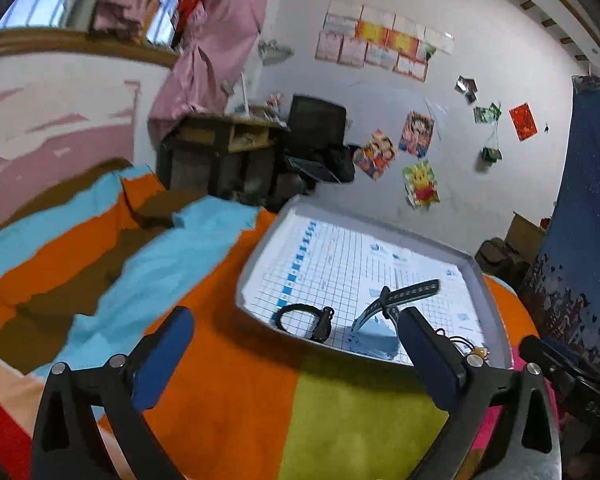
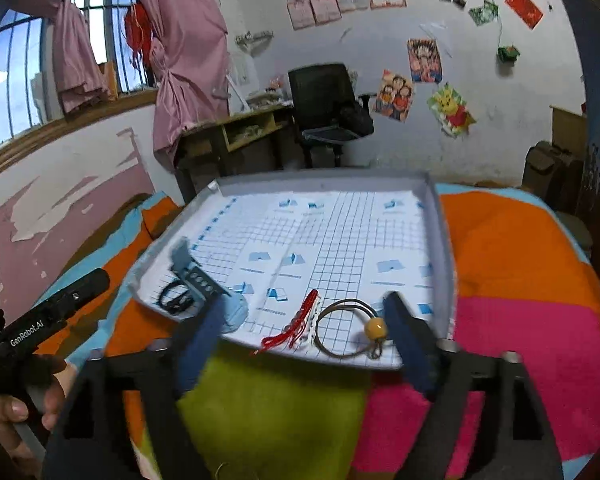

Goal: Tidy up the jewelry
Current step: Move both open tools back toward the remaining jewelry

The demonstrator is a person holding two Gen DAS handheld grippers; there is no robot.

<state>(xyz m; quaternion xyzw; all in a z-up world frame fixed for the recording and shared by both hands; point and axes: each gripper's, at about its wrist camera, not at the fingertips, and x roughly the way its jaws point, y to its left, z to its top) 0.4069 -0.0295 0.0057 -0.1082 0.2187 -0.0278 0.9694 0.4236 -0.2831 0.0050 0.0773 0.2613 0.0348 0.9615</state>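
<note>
Grey cardboard tray (image 2: 440, 240), lined with blue-gridded paper, sits on the bed's patchwork blanket (image 2: 520, 248) of orange, lime, pink and light blue. All the jewelry I can see is already inside it, along the near edge. Far left: a small black cord bracelet (image 1: 300, 320). Beside it a blue-grey watch (image 2: 204, 284), perforated strap arching up. Further right a red braided bracelet (image 2: 296, 324) lying touching a white beaded one (image 2: 314, 320), then a thin dark cord loop with an amber bead (image 2: 376, 327).

My left gripper (image 1: 296, 340) has its fingers wide, nothing between them; it hovers over the blanket just short of the tray's near rim, black bracelet and watch ahead of it. My right gripper (image 2: 300, 344) is also spread wide and empty, fingertips level with the near rim, the red and white bracelets and the bead loop framed between them but not pinched. A person's hand (image 2: 16, 400) on the left gripper's handle shows at the edge of the right view.

My read: both fingers are free, so I'm between placements, with pieces deposited in the tray but bunched at the front. Next move probably calls for either fetching any leftover piece from outside the tray (none in view) or spacing these out across the grid. If spacing, I'd pinch the bead itself, not the thin cord, and keep the red and white bracelets from dragging each other.
</note>
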